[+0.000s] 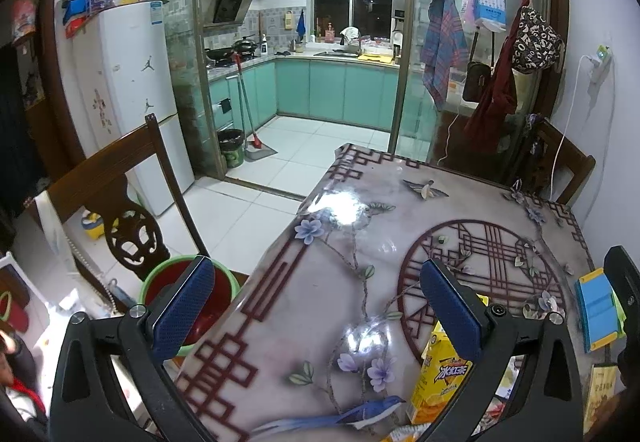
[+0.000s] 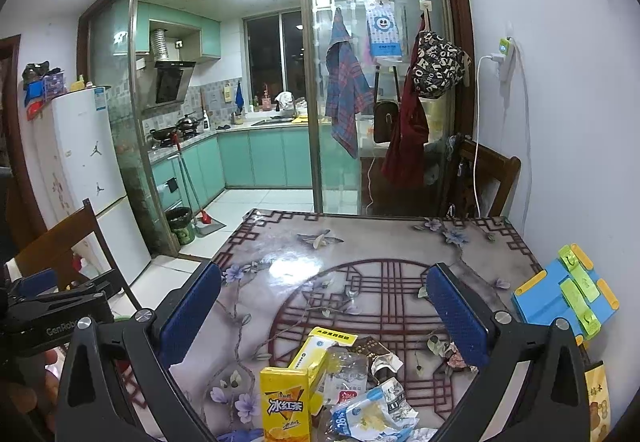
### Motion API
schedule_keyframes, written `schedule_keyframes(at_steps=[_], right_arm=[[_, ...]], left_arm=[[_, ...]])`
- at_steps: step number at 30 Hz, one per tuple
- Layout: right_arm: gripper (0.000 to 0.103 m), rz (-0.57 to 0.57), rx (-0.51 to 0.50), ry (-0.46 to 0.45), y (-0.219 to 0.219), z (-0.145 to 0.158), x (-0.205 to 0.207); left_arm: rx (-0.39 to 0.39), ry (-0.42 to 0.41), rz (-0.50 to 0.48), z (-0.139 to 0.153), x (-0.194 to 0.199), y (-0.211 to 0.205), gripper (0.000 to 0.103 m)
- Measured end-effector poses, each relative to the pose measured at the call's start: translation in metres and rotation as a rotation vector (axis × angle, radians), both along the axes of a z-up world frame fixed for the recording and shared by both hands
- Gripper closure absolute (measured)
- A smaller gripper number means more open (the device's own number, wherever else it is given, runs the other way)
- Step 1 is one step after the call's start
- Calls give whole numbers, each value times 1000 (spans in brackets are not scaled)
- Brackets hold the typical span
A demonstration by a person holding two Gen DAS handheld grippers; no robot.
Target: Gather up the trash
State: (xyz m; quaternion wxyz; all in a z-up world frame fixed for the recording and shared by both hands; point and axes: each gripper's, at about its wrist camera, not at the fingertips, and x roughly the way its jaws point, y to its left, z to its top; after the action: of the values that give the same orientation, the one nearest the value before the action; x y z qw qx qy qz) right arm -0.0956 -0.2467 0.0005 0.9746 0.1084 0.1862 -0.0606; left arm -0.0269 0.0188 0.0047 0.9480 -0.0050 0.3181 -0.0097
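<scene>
- Containers first. I see a green-rimmed bucket (image 1: 188, 294) on the floor at the table's left edge, beside the wooden chair (image 1: 120, 201). Its inside looks red; the left finger pad hides most of it, so I cannot tell the contents.
- A small dark bin (image 1: 231, 145) stands by the kitchen doorway, next to a broom; it appears lined and fairly full, but is too small to read.
- Task items: the trash pile (image 2: 360, 394) lies on the table's near side. An upright yellow iced-tea carton (image 2: 284, 406) is nearest; just behind it lie a second yellow box (image 2: 320, 350), a crumpled clear bottle and torn wrappers, all touching.
- Left gripper (image 1: 320, 306): fingers spread wide, holding nothing, over the table's left portion. The carton shows partly behind its right pad.
- Right gripper (image 2: 324, 314): fingers likewise spread wide and empty, hovering above the pile, which sits between the pads.
- Hidden or cut off: the pile's near edge runs out of the bottom of the right wrist view. The left gripper body shows at that view's left edge.
- A blue and yellow holder (image 2: 568, 294) lies near the table's right edge, apart from the pile.
- Surface: a glossy table (image 2: 360, 242) with floral and lattice print, lamp glare on it.
- Room: white fridge (image 1: 132, 89), teal kitchen behind glass sliding doors, clothes hanging at right.
</scene>
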Motion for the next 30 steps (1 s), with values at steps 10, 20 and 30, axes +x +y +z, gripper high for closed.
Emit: schedule_keyframes(at_steps=[10,20,30], right_arm=[[0,13,4,1,2,0,3],[0,14,7,7,1,0,4],[0,40,16,77,-17,-12,13]], left_arm=[[3,-3,8,0,0,5,0],[8,-1,19,0,2,0,0],[27,6,-66,-6,-1,-12,0]])
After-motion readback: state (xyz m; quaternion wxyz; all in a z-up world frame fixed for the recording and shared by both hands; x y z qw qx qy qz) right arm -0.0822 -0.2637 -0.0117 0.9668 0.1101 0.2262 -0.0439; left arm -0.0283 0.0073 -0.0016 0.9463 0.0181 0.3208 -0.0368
